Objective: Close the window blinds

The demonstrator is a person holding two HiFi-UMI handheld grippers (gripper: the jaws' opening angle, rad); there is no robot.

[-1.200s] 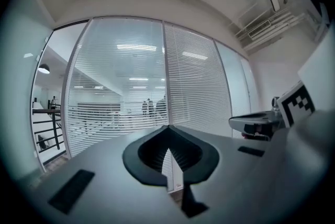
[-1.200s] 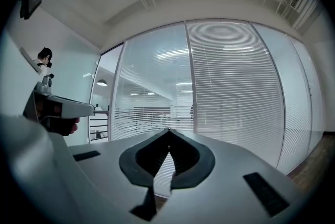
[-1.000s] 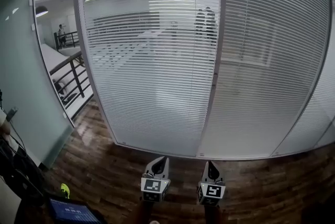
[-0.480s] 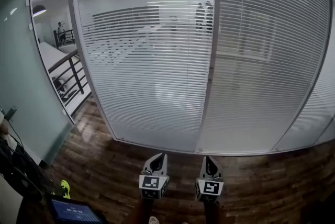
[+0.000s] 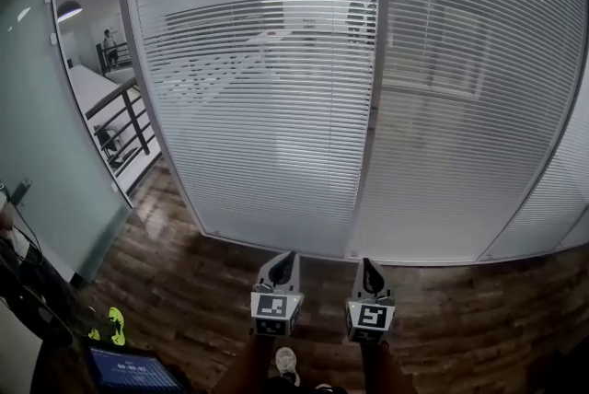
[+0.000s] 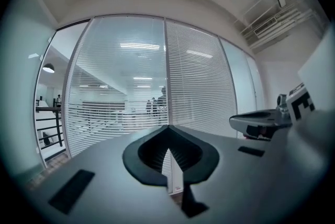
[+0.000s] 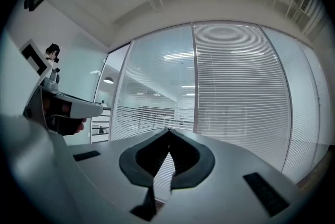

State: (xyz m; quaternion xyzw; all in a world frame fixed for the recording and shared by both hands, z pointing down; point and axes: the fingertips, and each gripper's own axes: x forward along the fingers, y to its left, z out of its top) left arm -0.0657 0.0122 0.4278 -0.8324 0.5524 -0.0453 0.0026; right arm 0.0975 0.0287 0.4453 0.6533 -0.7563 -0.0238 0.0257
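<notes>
Your left gripper [image 5: 282, 267] and right gripper [image 5: 371, 272] sit side by side at bottom centre, jaws pressed together, holding nothing. The window blinds [image 5: 276, 107] fill the frame above, well apart.

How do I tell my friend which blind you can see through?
Find the curved glass wall and the upright post in its middle. The blind just left of that post is the one: the room behind shows through its slats, while the blind on the right looks nearly solid white.
</notes>
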